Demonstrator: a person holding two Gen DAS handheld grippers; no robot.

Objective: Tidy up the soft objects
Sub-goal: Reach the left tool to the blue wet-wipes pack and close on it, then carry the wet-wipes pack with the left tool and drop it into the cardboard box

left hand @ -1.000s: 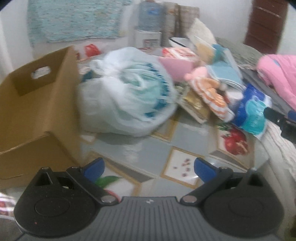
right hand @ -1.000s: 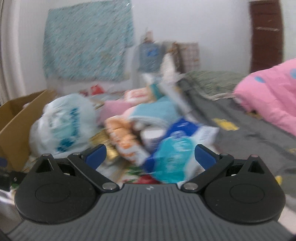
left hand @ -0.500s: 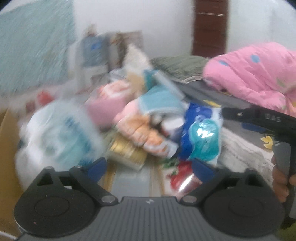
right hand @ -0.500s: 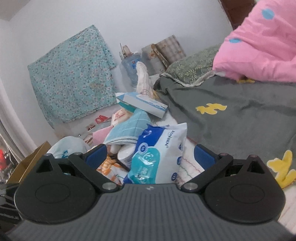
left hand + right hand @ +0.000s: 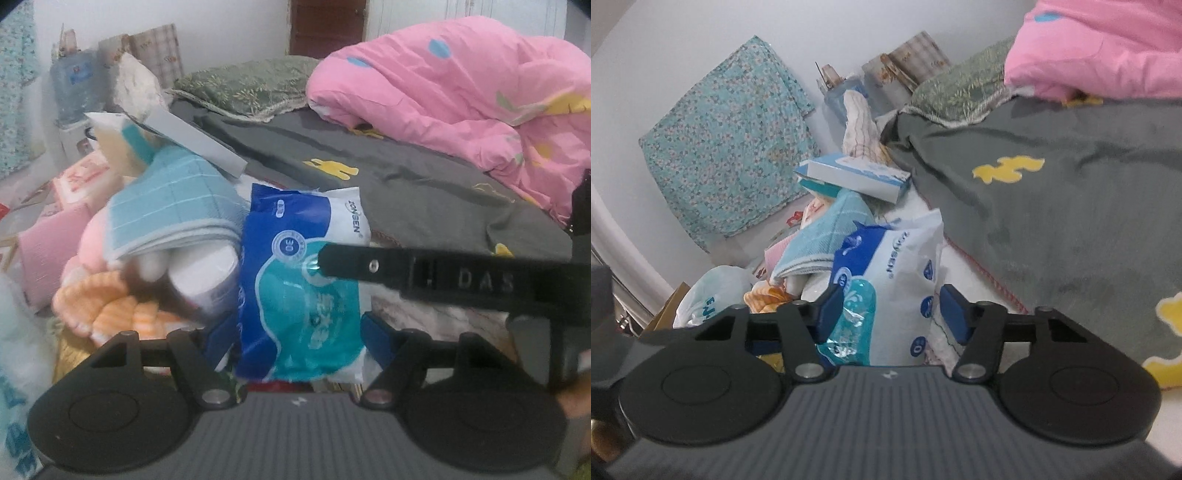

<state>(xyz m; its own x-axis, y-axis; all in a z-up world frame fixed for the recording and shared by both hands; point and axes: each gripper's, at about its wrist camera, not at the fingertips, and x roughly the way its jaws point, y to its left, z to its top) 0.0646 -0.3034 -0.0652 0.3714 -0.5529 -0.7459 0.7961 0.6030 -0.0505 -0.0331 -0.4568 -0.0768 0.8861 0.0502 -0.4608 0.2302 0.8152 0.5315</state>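
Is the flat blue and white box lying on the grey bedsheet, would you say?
No, the flat box rests atop the pile, on the folded blue towel, beside the grey bedsheet.

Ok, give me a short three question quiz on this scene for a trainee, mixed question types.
1. True or false: the blue and white tissue pack stands between the left tool's fingers.
2. What lies on top of the folded blue towel? A) a flat blue and white box B) a shoe C) a red cup
3. Fill in: the quilt heaped on the bed is ____.

Key: 1 true. 2 A, the box. 3 pink.
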